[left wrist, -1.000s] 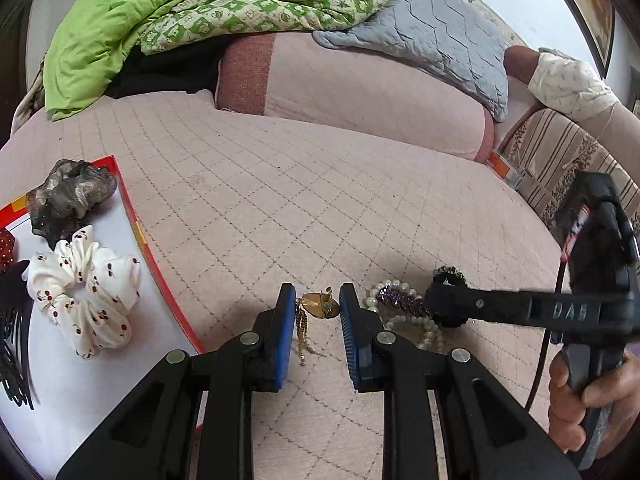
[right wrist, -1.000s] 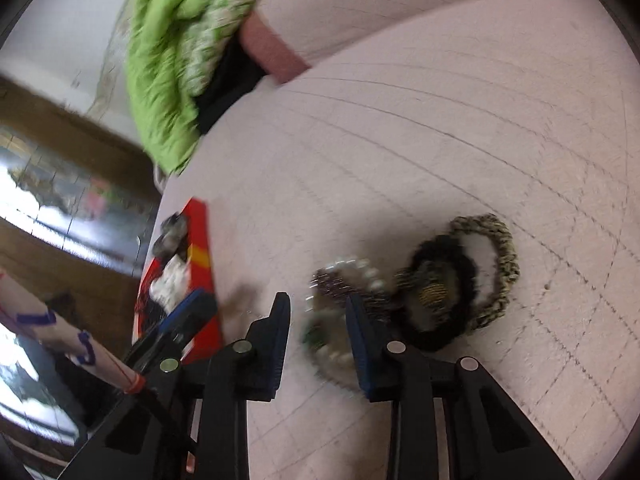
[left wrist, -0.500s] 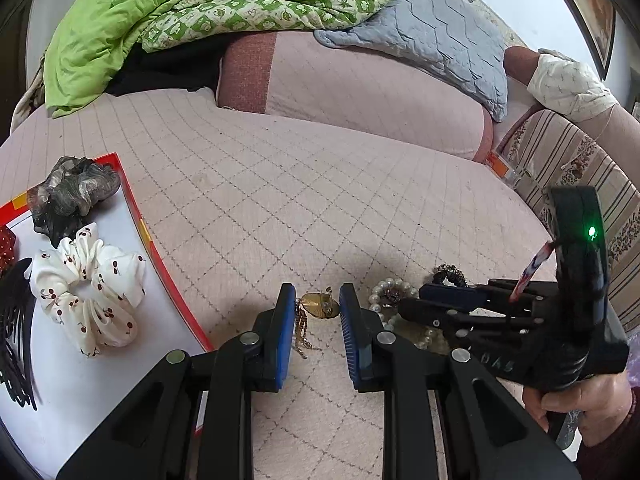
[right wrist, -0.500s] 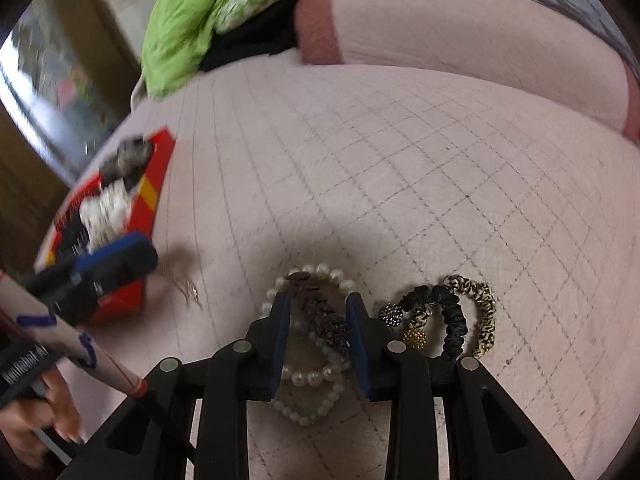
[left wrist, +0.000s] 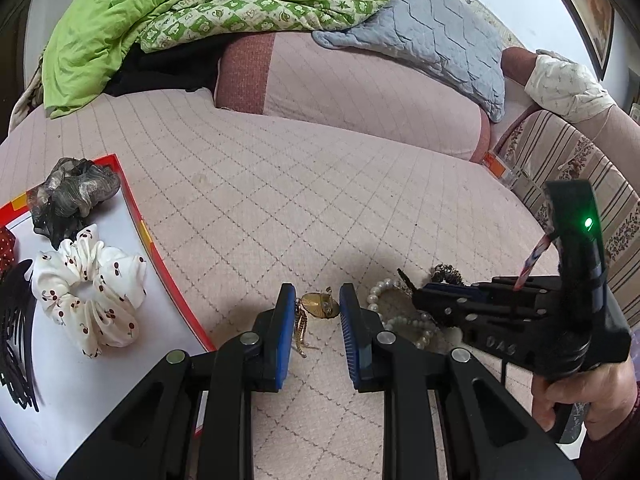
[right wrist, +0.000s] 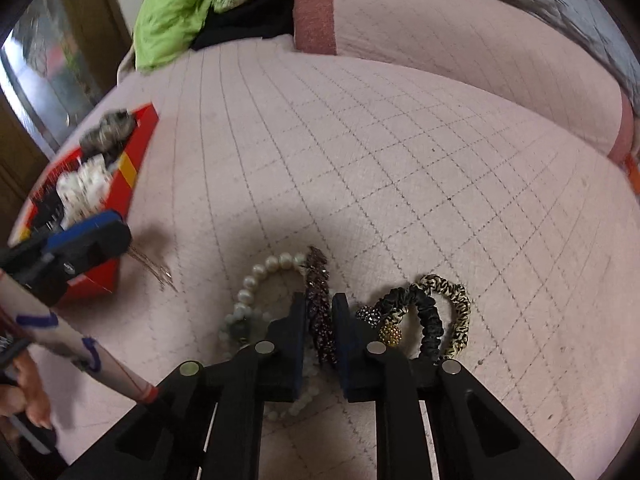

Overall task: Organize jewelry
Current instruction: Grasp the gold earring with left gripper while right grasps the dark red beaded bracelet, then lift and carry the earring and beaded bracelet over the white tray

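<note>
With the right gripper (right wrist: pixel 320 312) having just drawn its jaws in on the dark purple beaded bracelet (right wrist: pixel 319 300), which lies on the pink quilted bed cover (right wrist: pixel 400 160) across a white pearl bracelet (right wrist: pixel 256 284), the lift should go straight up and slowly, so that the pearls are not dragged along. A firm hold on the band's middle seems best; a slack one may let the beads slide out. The left gripper (left wrist: pixel 316 320) hovers with its jaws narrowly apart around a gold fringed earring (left wrist: pixel 316 308) without pressing it. The likely goal is the red-rimmed white tray (left wrist: pixel 160 276) with the cherry-print white scrunchie (left wrist: pixel 88 284). Beside the bracelets lies a black satin scrunchie (right wrist: pixel 424 316), clear of the grip.
</note>
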`<state>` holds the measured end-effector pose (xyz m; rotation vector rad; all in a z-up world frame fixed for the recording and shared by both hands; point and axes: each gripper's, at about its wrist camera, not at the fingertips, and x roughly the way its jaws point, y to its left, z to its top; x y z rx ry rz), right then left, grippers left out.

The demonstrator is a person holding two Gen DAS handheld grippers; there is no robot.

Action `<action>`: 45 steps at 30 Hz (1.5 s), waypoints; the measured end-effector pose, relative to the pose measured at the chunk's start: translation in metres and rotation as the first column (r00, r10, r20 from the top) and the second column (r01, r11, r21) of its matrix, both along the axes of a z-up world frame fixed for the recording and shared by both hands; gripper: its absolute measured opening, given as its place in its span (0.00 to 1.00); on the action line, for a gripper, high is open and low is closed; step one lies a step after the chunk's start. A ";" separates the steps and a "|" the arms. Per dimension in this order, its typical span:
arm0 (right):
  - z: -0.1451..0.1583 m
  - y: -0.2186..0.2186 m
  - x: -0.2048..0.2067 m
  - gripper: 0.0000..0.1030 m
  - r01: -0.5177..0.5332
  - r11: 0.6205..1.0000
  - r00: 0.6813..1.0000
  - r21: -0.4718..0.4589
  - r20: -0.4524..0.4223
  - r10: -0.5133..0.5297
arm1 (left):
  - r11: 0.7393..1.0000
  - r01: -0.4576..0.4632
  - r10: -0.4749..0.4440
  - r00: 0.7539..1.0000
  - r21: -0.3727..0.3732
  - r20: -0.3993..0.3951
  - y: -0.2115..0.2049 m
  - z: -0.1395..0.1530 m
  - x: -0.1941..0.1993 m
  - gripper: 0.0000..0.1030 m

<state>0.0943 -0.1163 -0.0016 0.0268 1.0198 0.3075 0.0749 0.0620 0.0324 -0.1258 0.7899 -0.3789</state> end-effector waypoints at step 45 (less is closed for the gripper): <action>0.007 0.006 0.002 0.14 -0.025 0.999 0.999 -0.026 0.037 0.026 | 0.999 0.032 -0.032 0.999 -0.003 -0.006 -0.006 0.000 0.000 0.21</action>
